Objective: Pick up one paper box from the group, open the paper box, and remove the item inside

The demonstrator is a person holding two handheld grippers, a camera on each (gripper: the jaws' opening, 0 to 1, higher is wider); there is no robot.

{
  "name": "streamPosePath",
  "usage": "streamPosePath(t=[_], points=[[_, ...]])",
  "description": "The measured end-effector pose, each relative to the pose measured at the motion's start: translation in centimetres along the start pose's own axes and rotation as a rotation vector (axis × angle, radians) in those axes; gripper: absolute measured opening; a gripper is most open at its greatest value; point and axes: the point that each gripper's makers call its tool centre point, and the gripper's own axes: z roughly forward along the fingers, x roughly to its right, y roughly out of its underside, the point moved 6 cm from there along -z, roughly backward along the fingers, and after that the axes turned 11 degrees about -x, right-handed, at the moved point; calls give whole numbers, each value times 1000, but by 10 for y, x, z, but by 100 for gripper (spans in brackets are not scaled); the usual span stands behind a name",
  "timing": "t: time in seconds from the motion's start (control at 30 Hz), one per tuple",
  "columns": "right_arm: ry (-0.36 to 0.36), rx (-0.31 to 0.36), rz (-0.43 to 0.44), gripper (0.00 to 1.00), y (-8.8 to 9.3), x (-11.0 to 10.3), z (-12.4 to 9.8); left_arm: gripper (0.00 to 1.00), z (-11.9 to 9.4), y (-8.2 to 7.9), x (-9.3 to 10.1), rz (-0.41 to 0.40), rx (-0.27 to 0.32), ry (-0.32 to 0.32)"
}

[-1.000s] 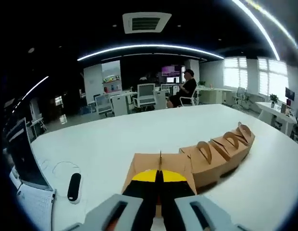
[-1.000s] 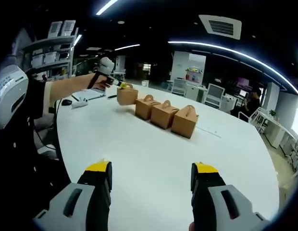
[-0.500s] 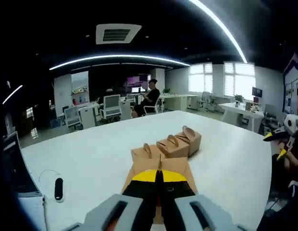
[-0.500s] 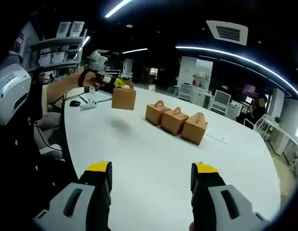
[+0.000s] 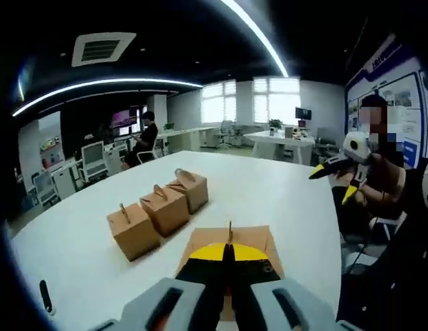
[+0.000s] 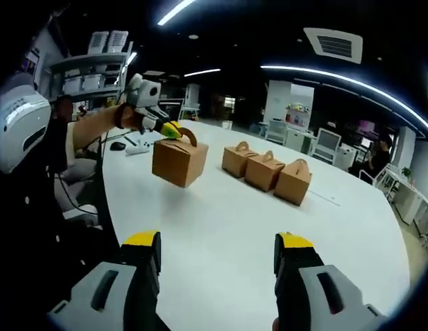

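A white table (image 6: 221, 227) spreads across the lower half of the right gripper view. Three paper boxes (image 6: 264, 170) stand in a row right of centre. A fourth box (image 6: 178, 160) hangs above the table at centre left, the left gripper (image 6: 174, 129) clenched on its handle. The right gripper (image 6: 217, 252), released with jaws wide apart, rises at the bottom edge over bare tabletop.
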Motion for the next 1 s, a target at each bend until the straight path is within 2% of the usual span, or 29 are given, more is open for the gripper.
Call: streamPosePath(t=[0.03,0.17,0.43,0.63,0.7,0.83,1.0], points=[[-1,0,0,67,0,0,0,4,2,0,1,2,2,4],[-22,-2,-2,67,3,-1,7,4,25,2,16,74,5,103],[-44,-17,6,66,6,0,18,4,52,7,18,127,10,231],[-62,-25,8,66,6,-3,25,4,63,12,11,135,19,285],[-64,-30,7,66,6,-3,28,4,65,12,9,106,28,335],[-75,-35,6,66,6,-5,33,4,69,11,1,97,33,372],[-88,-34,7,66,6,-7,36,4,71,12,-2,127,43,378]])
